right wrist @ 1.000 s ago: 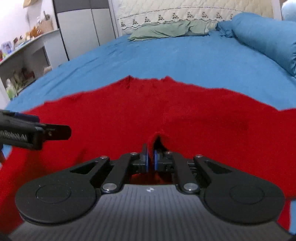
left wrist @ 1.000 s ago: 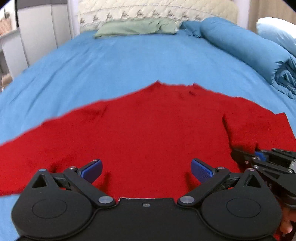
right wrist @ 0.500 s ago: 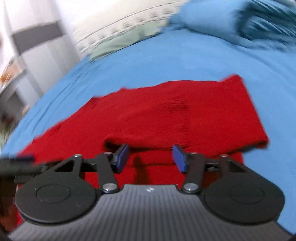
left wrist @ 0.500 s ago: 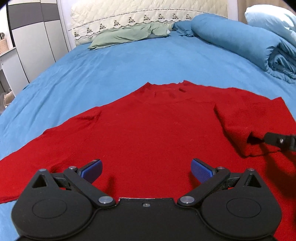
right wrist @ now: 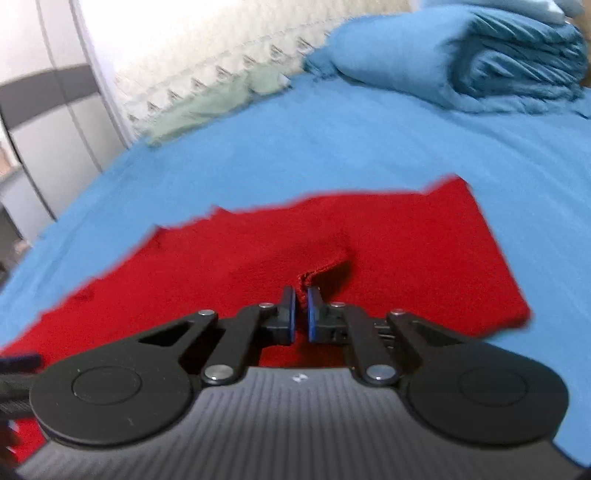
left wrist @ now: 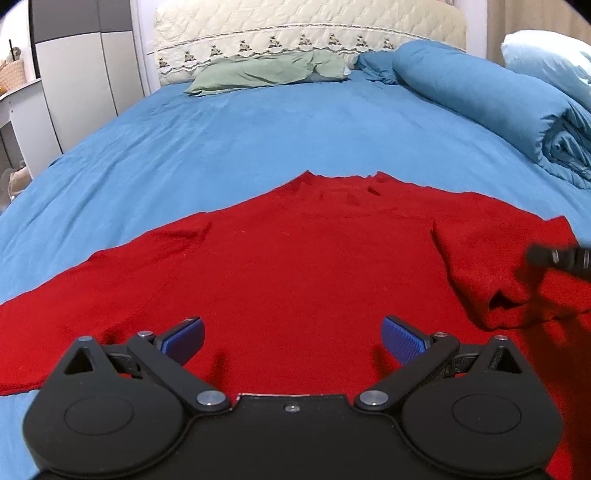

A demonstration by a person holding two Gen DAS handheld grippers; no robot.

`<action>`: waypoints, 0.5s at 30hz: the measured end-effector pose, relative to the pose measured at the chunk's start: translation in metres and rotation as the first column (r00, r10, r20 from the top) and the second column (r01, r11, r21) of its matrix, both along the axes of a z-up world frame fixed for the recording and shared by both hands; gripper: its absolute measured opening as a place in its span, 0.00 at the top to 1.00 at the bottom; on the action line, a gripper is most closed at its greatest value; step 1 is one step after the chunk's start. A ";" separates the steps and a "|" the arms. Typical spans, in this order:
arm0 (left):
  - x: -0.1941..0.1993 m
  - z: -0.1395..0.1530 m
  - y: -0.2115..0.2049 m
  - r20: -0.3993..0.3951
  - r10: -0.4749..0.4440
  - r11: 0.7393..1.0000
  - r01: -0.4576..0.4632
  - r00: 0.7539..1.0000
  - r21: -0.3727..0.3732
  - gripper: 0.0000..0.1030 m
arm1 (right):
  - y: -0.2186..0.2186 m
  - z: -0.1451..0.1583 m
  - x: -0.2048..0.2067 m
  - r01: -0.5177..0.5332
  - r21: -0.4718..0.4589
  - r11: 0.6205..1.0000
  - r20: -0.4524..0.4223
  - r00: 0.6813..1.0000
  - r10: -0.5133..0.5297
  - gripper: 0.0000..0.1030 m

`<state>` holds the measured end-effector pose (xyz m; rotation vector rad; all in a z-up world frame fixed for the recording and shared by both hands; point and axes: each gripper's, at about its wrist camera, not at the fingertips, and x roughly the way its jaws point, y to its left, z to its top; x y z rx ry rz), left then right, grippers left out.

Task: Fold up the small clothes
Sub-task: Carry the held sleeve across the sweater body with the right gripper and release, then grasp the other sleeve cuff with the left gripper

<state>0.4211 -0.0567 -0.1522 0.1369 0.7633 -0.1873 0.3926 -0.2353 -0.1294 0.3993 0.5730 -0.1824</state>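
Observation:
A red knit sweater [left wrist: 295, 266] lies spread flat on the blue bed sheet [left wrist: 258, 140], neckline toward the headboard. Its right sleeve [left wrist: 491, 266] is folded in over the body. My left gripper [left wrist: 291, 338] is open and empty, hovering low over the sweater's bottom part. My right gripper [right wrist: 300, 314] is shut on a raised fold of the red sweater [right wrist: 321, 271]. The right gripper's tip also shows at the right edge of the left wrist view [left wrist: 557, 256], above the folded sleeve.
A rolled blue duvet [left wrist: 498, 107] lies along the bed's right side, also in the right wrist view [right wrist: 461, 55]. A green pillowcase [left wrist: 266, 70] sits by the quilted headboard [left wrist: 306, 29]. A grey and white wardrobe [left wrist: 81, 66] stands to the left of the bed.
My right gripper opened half a second ago and has now shut on a fold of the sweater at the folded right sleeve. My left gripper stayed open over the sweater's lower part.

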 end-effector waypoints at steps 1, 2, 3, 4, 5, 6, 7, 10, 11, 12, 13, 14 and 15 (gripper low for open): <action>0.000 -0.001 0.001 -0.001 0.003 1.000 -0.003 1.000 -0.001 0.00 | 0.008 0.007 0.007 -0.036 0.004 0.999 0.020 0.999 0.036 0.79; 0.001 -0.002 0.002 -0.002 0.005 1.000 -0.005 1.000 -0.001 0.00 | 0.017 0.013 0.015 -0.083 0.010 0.996 0.036 0.996 0.083 0.79; 0.002 -0.003 0.004 -0.005 0.006 1.000 -0.006 1.000 -0.001 0.00 | 0.028 0.018 0.023 -0.140 0.017 0.990 0.043 0.989 0.139 0.79; 0.003 -0.005 0.005 -0.010 0.005 1.000 -0.005 1.000 0.000 0.00 | 0.039 0.020 0.031 -0.197 0.028 0.980 0.043 0.980 0.196 0.79; 0.004 -0.006 0.006 -0.014 0.003 1.000 -0.003 1.000 -0.001 0.00 | 0.049 0.020 0.038 -0.244 0.040 0.969 0.037 0.969 0.243 0.79; 0.005 -0.008 0.007 -0.015 0.000 1.000 0.000 1.000 -0.005 0.00 | 0.060 0.019 0.045 -0.291 0.055 0.955 0.024 0.957 0.290 0.79; 0.005 -0.010 0.008 -0.016 -0.007 1.000 0.007 1.000 -0.014 0.00 | 0.066 0.016 0.050 -0.321 0.066 0.945 0.015 0.947 0.321 0.79; 0.008 -0.017 0.014 -0.031 -0.033 0.997 0.030 0.999 -0.075 0.00 | 0.076 0.005 0.055 -0.392 0.115 0.913 -0.002 0.919 0.395 0.75; 0.009 -0.019 0.016 -0.034 -0.041 0.995 0.037 0.999 -0.095 0.00 | 0.075 0.004 0.052 -0.380 0.122 0.917 0.008 0.924 0.382 0.74; 0.010 -0.022 0.018 -0.038 -0.051 0.992 0.046 0.998 -0.122 0.00 | 0.069 0.005 0.046 -0.362 0.133 0.923 0.029 0.932 0.362 0.59; 0.011 -0.024 0.018 -0.041 -0.057 0.989 0.051 0.998 -0.140 0.00 | 0.061 0.008 0.040 -0.341 0.140 0.930 0.053 0.940 0.337 0.34; 0.012 -0.027 0.019 -0.046 -0.064 0.986 0.056 0.997 -0.159 0.00 | 0.055 0.013 0.032 -0.312 0.140 0.940 0.077 0.950 0.304 0.23; 0.014 -0.030 0.020 -0.055 -0.075 0.980 0.064 0.996 -0.187 0.00 | 0.044 0.017 0.021 -0.274 0.131 0.953 0.107 0.959 0.261 0.14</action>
